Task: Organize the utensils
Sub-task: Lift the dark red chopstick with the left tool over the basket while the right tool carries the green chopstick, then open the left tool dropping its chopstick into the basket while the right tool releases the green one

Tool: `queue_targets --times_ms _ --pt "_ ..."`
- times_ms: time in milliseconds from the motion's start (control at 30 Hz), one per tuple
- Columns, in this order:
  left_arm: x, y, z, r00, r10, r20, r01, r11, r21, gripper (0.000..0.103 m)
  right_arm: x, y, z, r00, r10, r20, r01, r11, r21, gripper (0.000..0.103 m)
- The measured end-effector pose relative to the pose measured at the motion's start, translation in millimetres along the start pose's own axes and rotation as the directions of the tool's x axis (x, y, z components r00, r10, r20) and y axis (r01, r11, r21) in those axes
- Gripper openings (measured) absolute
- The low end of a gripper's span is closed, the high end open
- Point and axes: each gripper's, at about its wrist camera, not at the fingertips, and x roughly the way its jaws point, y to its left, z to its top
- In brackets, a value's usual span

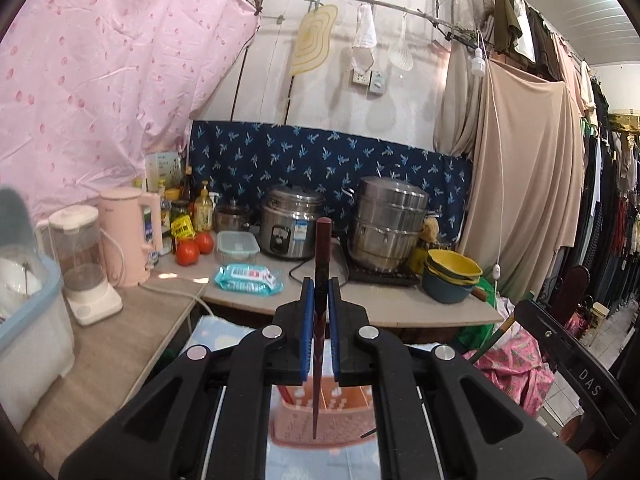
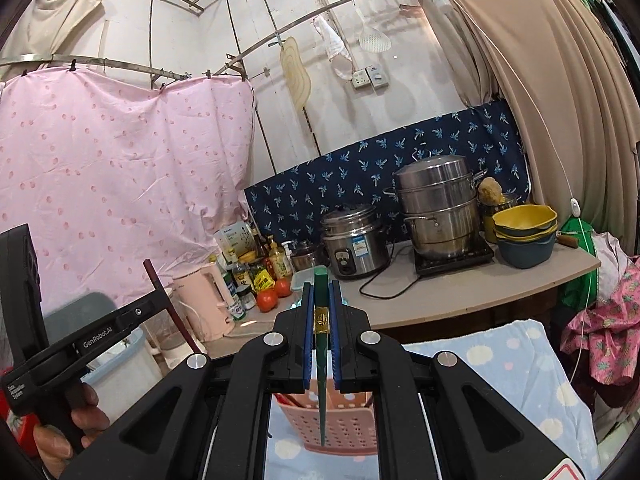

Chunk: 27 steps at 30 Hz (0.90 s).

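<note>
Left gripper: jaws closed on a red chopstick, held upright; its upper end rises above the blue pads, its tip points down over the basket.
Right gripper: jaws closed on a green chopstick with a gold band, also upright, tip down in front of the basket wall.
Basket: pink, perforated, standing on a blue cloth with pale dots; something dark sticks up at its left corner (possibly more chopsticks, the view is too tight to tell).
Left gripper seen from the right wrist: at the left edge, held by a hand, the red chopstick slanting through it.
Bench: behind both grippers, carrying a rice cooker, a steamer pot, stacked bowls, two tomatoes, a pink kettle and a blender.
</note>
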Motion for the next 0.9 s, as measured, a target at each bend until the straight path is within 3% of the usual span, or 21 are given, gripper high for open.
queue_targets --times_ms 167,333,900 --pt "31 0 8 0.999 0.005 0.037 -0.005 1.0 -0.003 0.007 32 1 12 1.0 -0.016 0.023 0.017 1.0 -0.011 0.007" --pt "66 7 -3 1.0 0.02 0.001 -0.02 1.0 -0.008 0.007 64 -9 7 1.0 -0.031 0.002 0.031 1.0 0.004 0.007" --pt "113 23 -55 0.989 0.037 -0.14 -0.039 0.999 -0.013 0.007 118 -27 -57 0.983 -0.087 -0.161 0.082 0.996 -0.038 0.007"
